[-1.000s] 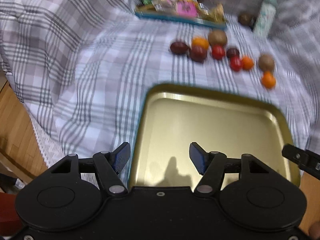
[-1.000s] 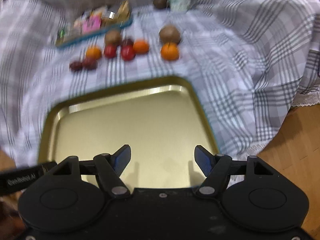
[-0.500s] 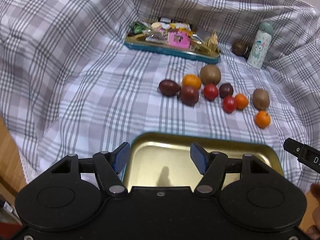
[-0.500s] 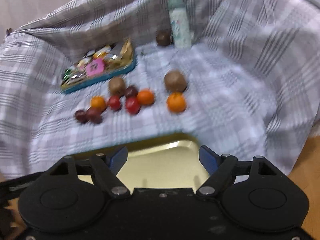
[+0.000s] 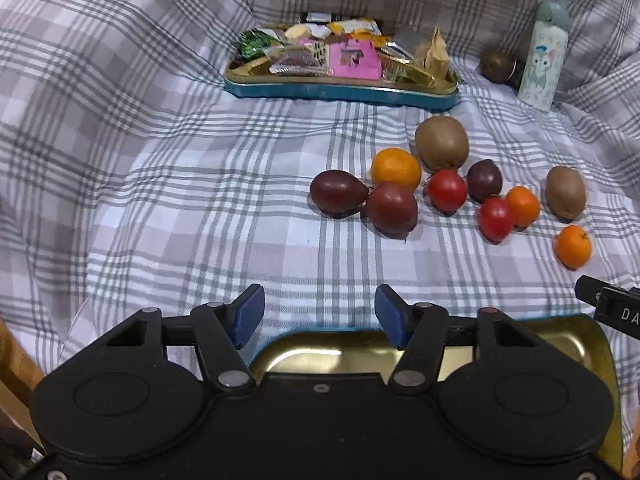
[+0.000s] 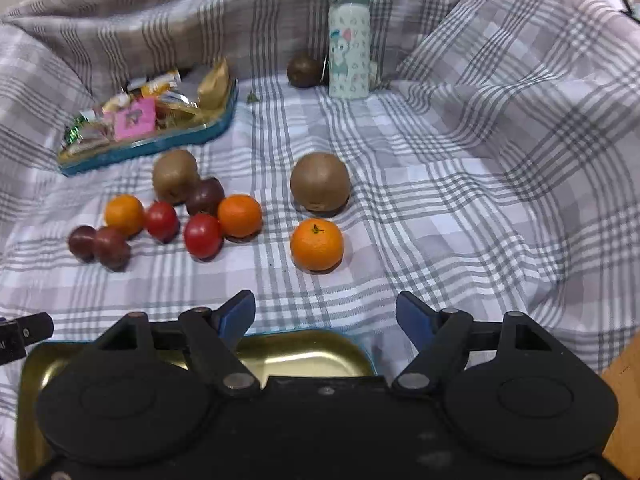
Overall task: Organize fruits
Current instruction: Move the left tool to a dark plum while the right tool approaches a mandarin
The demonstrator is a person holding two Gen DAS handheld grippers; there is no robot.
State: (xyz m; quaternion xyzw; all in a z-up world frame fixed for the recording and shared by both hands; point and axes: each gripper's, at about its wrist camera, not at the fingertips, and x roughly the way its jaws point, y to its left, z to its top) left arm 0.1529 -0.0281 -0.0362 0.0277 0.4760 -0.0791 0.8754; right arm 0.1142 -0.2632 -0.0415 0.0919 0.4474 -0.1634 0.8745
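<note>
We see the fruits spread on the checked cloth, beyond the gold tray. Left wrist view: main cluster dead ahead, two dark plums touching, big orange, kiwi behind, red tomatoes. Lone kiwi and small orange sit apart on the right. Right wrist view shows that pair centred instead: kiwi, orange, cluster off to the left.

Snack tin and printed bottle at the back, a dark round fruit just beside the bottle.

Left gripper jaws spread, nothing between. Right gripper jaws spread wider, also empty. Both hover at the tray's far rim.

Only the left view shows open cloth left of the cluster; only the right view shows cloth folds rising on the right and wooden floor at the corner.
</note>
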